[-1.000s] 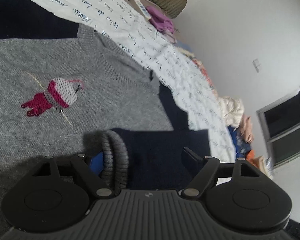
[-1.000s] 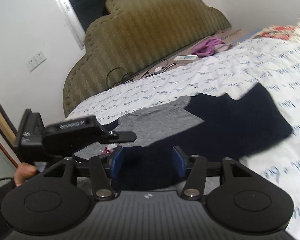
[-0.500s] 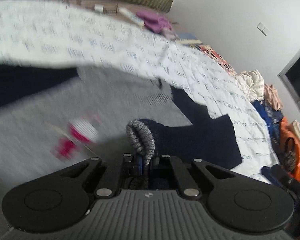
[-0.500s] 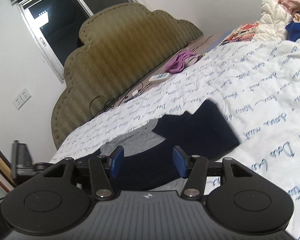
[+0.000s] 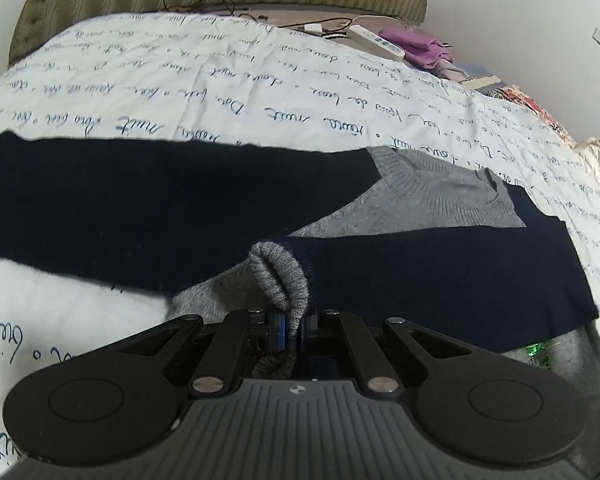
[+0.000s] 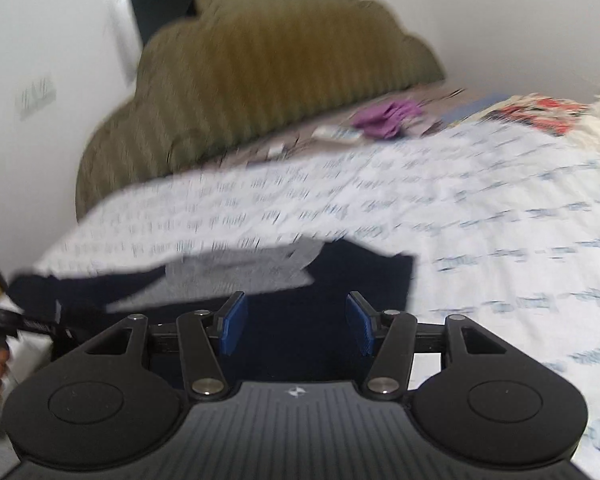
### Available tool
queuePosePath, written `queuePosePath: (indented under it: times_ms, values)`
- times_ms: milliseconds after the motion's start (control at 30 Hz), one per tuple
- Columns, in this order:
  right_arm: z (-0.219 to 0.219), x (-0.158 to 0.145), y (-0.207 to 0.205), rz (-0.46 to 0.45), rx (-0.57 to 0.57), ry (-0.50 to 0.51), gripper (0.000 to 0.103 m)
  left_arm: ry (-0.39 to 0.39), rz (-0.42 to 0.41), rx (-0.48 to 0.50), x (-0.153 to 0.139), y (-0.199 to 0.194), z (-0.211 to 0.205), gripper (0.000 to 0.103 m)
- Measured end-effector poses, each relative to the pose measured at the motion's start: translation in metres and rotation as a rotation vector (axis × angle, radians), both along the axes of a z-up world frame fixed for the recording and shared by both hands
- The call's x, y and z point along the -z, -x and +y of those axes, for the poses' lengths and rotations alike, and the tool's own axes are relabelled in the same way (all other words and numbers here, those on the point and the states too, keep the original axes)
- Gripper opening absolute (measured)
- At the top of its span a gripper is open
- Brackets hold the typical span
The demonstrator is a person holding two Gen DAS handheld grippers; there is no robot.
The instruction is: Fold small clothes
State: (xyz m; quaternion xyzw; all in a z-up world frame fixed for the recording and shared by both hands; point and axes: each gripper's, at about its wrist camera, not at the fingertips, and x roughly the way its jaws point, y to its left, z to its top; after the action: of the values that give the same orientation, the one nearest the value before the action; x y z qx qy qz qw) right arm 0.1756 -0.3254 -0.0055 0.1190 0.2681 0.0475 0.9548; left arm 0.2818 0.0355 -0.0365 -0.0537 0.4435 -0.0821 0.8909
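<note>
Your left claw (image 5: 293, 328), open a second ago, now clamps the sweater's (image 5: 432, 200) grey cuff (image 5: 280, 276) and carries the sleeve (image 5: 440, 280) across, while your right claw (image 6: 296, 326) stays apart and empty.

Bedsheet (image 5: 260, 80) lies open beyond the sweater (image 5: 440, 200) — remote (image 5: 376, 42) far back.

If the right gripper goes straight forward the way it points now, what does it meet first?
Probably the navy sleeve of the sweater: it fills the gap between the open right gripper fingers. The picture is blurred, so depth is uncertain.
</note>
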Motion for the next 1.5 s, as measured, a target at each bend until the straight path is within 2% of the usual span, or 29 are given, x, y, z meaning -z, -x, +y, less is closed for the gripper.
queuePosePath:
  times_ms: [167, 300, 533, 600, 633, 667, 700, 767, 867, 933, 1000, 1067, 1167, 1267, 1333, 1400, 1500]
  values:
    - [0.028, 0.031, -0.037, 0.11, -0.027, 0.149, 0.054, -0.039, -0.039, 0.033, -0.008, -0.001, -0.008, 0.005]
    - [0.023, 0.046, -0.039, 0.148, -0.009, 0.146, 0.052, -0.027, -0.028, 0.031, -0.002, -0.005, -0.003, 0.006]
    - [0.016, 0.053, -0.04, 0.178, 0.0, 0.13, 0.053, -0.013, -0.019, 0.02, 0.01, -0.007, 0.0, 0.007]
    - [0.017, 0.056, -0.041, 0.176, 0.0, 0.135, 0.054, 0.001, -0.014, 0.01, 0.013, -0.01, 0.003, 0.012]
    - [0.018, 0.057, -0.041, 0.171, 0.001, 0.139, 0.054, 0.012, -0.012, 0.004, 0.014, -0.011, 0.006, 0.02]
    - [0.018, 0.058, -0.04, 0.165, 0.005, 0.139, 0.055, 0.028, -0.013, 0.008, 0.015, -0.012, 0.009, 0.021]
    - [0.019, 0.059, -0.04, 0.159, 0.009, 0.141, 0.056, 0.047, -0.014, 0.012, 0.016, -0.012, 0.013, 0.021]
    - [0.022, 0.06, -0.038, 0.147, 0.017, 0.155, 0.056, 0.113, -0.019, 0.02, 0.015, -0.011, 0.023, 0.032]
    - [0.024, 0.062, -0.036, 0.132, 0.032, 0.156, 0.057, 0.145, -0.055, -0.016, 0.005, -0.001, 0.041, 0.048]
    - [0.024, 0.063, -0.035, 0.123, 0.036, 0.158, 0.057, 0.158, -0.096, -0.051, -0.006, 0.009, 0.058, 0.053]
    - [0.024, 0.063, -0.035, 0.117, 0.04, 0.158, 0.057, 0.187, -0.138, -0.114, -0.016, 0.017, 0.083, 0.058]
    - [0.025, 0.062, -0.035, 0.117, 0.044, 0.163, 0.057, 0.22, -0.175, -0.221, -0.024, 0.023, 0.117, 0.064]
    - [0.029, 0.058, -0.037, 0.13, 0.05, 0.181, 0.059, 0.278, -0.212, -0.46, -0.028, 0.027, 0.181, 0.069]
    - [0.032, 0.049, -0.034, 0.132, 0.066, 0.186, 0.063, 0.372, -0.193, -0.718, -0.021, 0.026, 0.249, 0.069]
    - [0.035, 0.039, -0.028, 0.096, 0.077, 0.191, 0.063, 0.432, -0.192, -0.843, -0.015, 0.026, 0.285, 0.069]
    - [0.039, 0.026, -0.022, 0.055, 0.073, 0.177, 0.063, 0.455, -0.211, -0.926, -0.015, 0.023, 0.313, 0.069]
    - [0.046, 0.007, -0.02, 0.017, 0.049, 0.149, 0.067, 0.434, -0.235, -0.979, -0.02, 0.011, 0.338, 0.069]
